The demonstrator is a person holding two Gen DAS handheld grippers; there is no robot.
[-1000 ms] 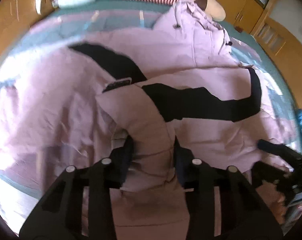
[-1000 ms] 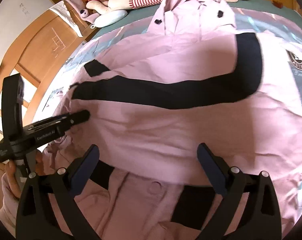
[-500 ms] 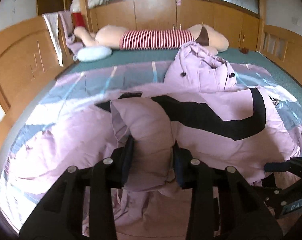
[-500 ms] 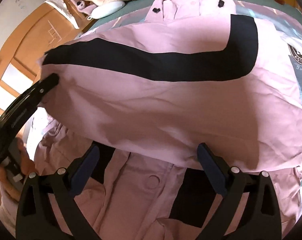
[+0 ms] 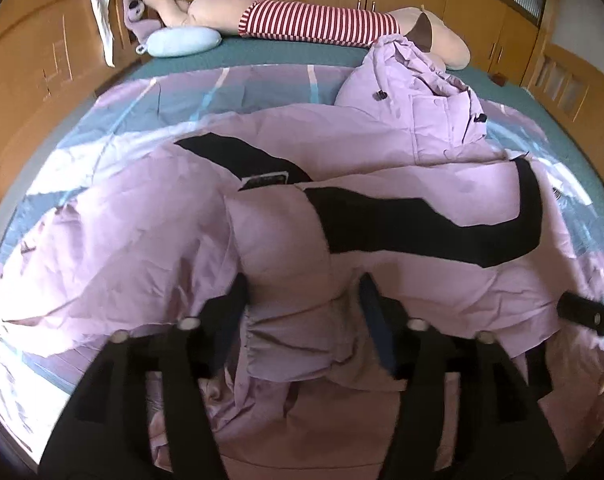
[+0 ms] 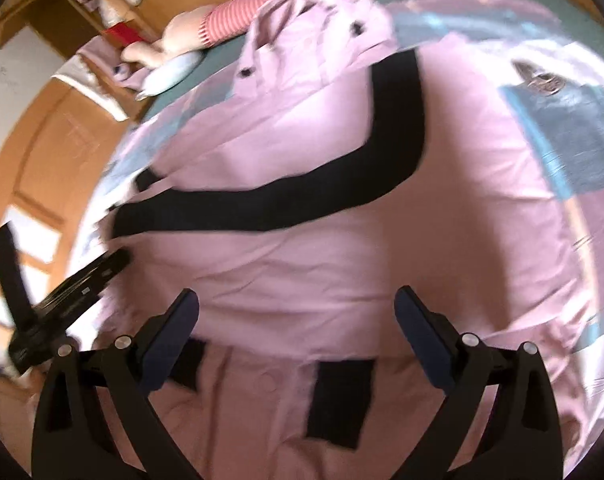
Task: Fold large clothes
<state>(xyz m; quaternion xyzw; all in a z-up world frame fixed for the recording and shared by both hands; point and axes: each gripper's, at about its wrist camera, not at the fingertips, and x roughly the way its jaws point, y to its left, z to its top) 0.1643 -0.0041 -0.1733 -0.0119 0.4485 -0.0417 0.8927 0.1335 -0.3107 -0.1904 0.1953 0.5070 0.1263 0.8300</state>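
Large padded lilac coat with black curved bands (image 5: 381,152) lies spread across the bed (image 5: 270,50), hood toward the far end by the striped plush toy (image 5: 313,20). One sleeve is laid over the body, its black band crossing the front.

Left tool (image 5: 302,312): jaws opening, with the puffy lilac sleeve end (image 5: 286,264) between them. The fabric bulges in the gap and brushes both pads, but they no longer pinch it. Judged reason: the sleeve sits across the chest where it belongs, so the tool is letting go of it.

Right tool (image 6: 298,320): jaws wide apart, nothing between them, hovering above the folded-over panel near the lower front of the coat. Probably placed to take the hem or smooth the fold next.

Hard to read:
- Right wrist view is motion-blurred; button and pocket detail (image 6: 337,404) on the coat front is soft.
- Coat hem nearest the tools is cut off by the frame and the tool bodies in both views.
- The other sleeve cannot be located with confidence.
- In the left view only a dark sliver of the right tool shows at the right edge.
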